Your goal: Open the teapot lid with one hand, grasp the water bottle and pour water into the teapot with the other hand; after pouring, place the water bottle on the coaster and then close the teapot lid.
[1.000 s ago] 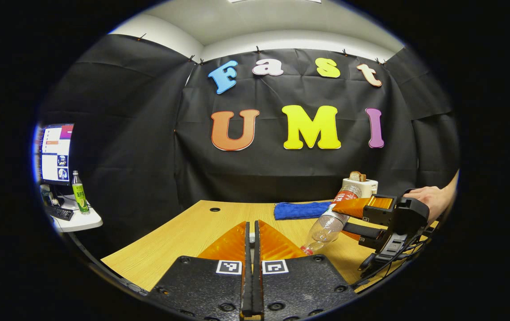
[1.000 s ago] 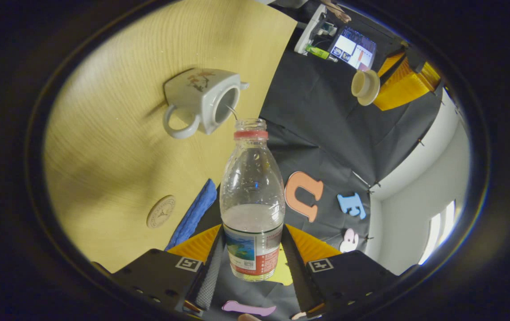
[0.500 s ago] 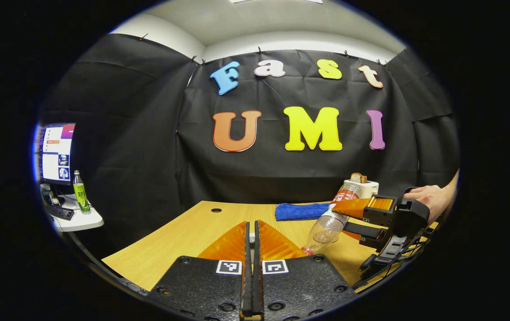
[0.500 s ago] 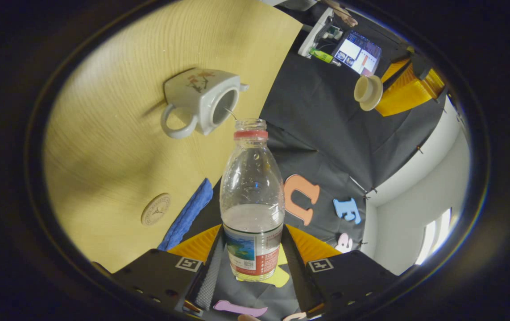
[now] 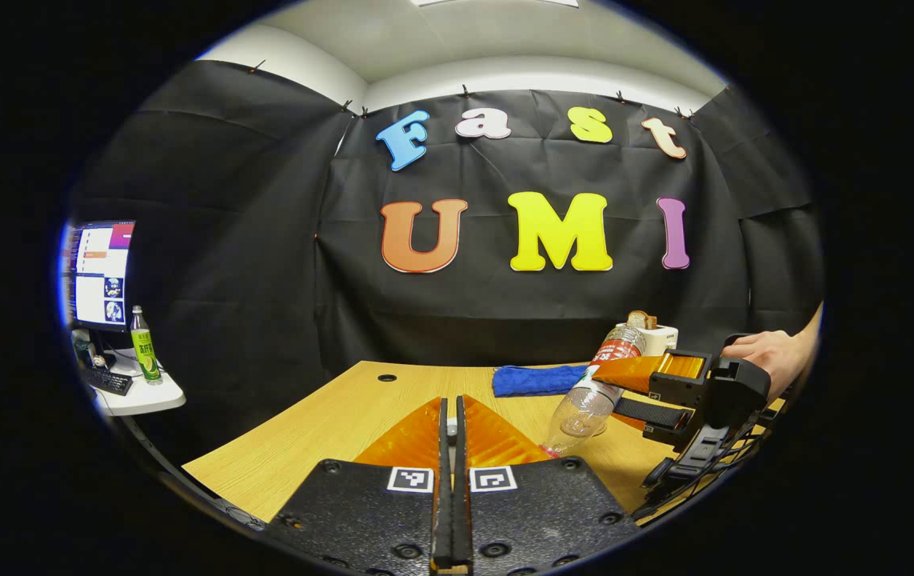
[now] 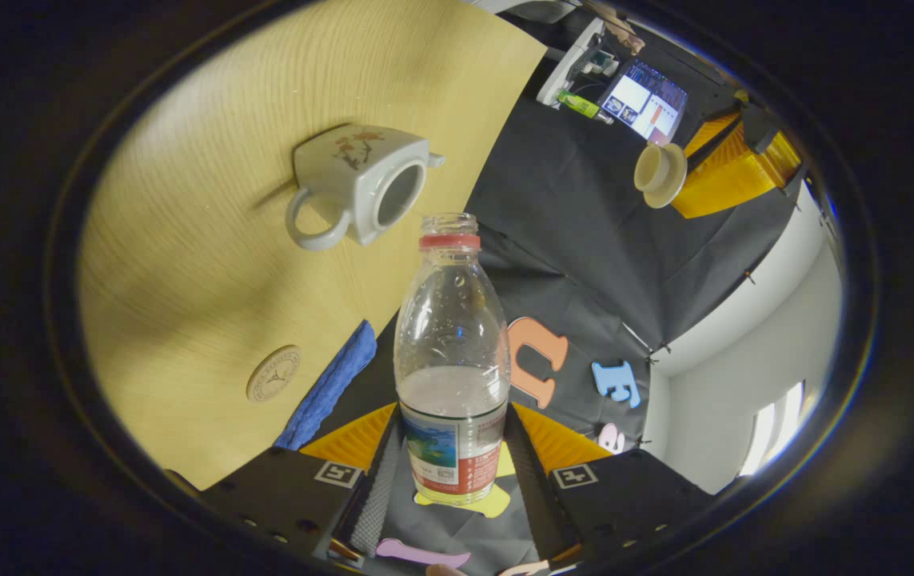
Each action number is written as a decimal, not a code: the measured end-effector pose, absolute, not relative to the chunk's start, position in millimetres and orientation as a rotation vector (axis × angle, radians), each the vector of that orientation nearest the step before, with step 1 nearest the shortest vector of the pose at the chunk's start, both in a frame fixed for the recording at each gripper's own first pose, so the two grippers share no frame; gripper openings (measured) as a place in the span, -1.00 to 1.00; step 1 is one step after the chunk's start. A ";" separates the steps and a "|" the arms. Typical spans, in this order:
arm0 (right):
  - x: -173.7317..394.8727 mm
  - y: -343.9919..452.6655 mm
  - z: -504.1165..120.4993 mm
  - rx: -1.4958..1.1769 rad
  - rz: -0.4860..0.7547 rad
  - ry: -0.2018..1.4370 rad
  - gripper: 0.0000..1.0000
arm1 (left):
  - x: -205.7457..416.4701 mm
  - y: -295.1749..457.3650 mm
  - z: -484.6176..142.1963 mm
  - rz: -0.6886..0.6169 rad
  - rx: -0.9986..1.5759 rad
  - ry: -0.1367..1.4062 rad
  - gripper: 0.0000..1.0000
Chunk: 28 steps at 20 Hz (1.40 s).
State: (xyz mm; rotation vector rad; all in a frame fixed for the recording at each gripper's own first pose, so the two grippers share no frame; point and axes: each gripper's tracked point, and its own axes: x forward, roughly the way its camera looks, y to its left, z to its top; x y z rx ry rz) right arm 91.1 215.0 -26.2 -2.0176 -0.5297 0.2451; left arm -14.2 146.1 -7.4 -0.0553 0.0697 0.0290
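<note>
In the right gripper view, my right gripper (image 6: 452, 420) is shut on a clear water bottle (image 6: 452, 344) with a red neck ring, uncapped and about a third full. Its mouth points just past the open white teapot (image 6: 361, 188) on the wooden table (image 6: 209, 304). The round coaster (image 6: 273, 374) lies bare near the blue cloth (image 6: 329, 384). My left gripper (image 6: 692, 164) holds the teapot lid (image 6: 656, 172) off to the side. In the left gripper view, my left gripper (image 5: 450, 404) is shut and the tilted bottle (image 5: 584, 404) sits in the right gripper (image 5: 604, 392).
A hand (image 5: 772, 356) holds the right gripper. A blue cloth (image 5: 540, 378) and a white toaster (image 5: 652, 334) with bread stand at the table's back. A side shelf at the left carries a monitor (image 5: 101, 276) and a green bottle (image 5: 142, 346).
The thin stream of water from the bottle's mouth into the teapot has stopped. The bottle has tipped back slightly. The left gripper has stayed still with the lid.
</note>
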 end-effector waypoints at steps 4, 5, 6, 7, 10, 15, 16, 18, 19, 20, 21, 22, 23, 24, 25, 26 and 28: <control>93.1 213.9 -31.1 -1.975 0.264 -0.502 0.43 | -14.9 148.5 -4.2 0.034 -0.068 0.061 -0.94; 93.8 211.1 -37.9 -1.932 0.299 -0.452 0.42 | -14.3 149.4 -4.5 0.037 -0.070 0.061 -0.94; 96.1 207.2 -46.5 -1.869 0.344 -0.381 0.42 | -14.8 151.1 -3.9 0.043 -0.074 0.059 -0.94; 99.1 202.9 -56.2 -1.799 0.380 -0.309 0.43 | -16.1 153.4 -1.5 0.053 -0.076 0.053 -0.94; 92.4 201.0 -73.1 -1.643 0.419 -0.194 0.45 | -19.3 149.4 4.6 0.050 -0.070 0.037 -0.95; 85.3 196.3 -77.6 -1.288 0.456 -0.044 0.45 | -17.1 143.5 7.6 0.033 -0.059 0.028 -0.95; 81.4 198.3 -76.5 -1.187 0.470 -0.010 0.43 | -16.9 142.1 6.5 0.031 -0.061 0.031 -0.95; 78.3 200.6 -71.9 -0.985 0.481 0.043 0.46 | -15.6 141.9 3.8 0.031 -0.065 0.037 -0.95; 77.9 201.2 -66.7 -0.881 0.487 0.063 0.43 | -15.5 139.6 1.5 0.027 -0.067 0.042 -0.95; 77.9 200.7 -60.3 -0.769 0.491 0.084 0.44 | -14.5 136.7 0.3 0.021 -0.069 0.045 -0.94; 80.0 201.1 -51.4 -0.647 0.496 0.102 0.45 | -14.9 133.4 0.6 0.014 -0.069 0.047 -0.94; 82.3 196.7 -42.4 -0.524 0.494 0.120 0.42 | -15.6 128.9 0.7 0.005 -0.066 0.046 -0.94; 88.2 193.0 -31.4 -0.405 0.487 0.130 0.45 | -14.2 127.3 0.6 0.000 -0.063 0.045 -0.94; 94.6 183.9 -18.6 -0.305 0.469 0.131 0.45 | -13.1 125.4 1.3 -0.006 -0.061 0.045 -0.94; 105.1 175.8 -6.3 -0.226 0.450 0.121 0.45 | -13.0 123.9 0.7 -0.008 -0.062 0.045 -0.95; 116.5 168.3 2.9 -0.163 0.431 0.110 0.42 | -12.1 123.5 -0.1 -0.010 -0.063 0.048 -0.95; 144.4 159.2 7.6 -0.082 0.406 0.106 0.42 | -11.2 124.3 0.3 -0.007 -0.059 0.047 -0.95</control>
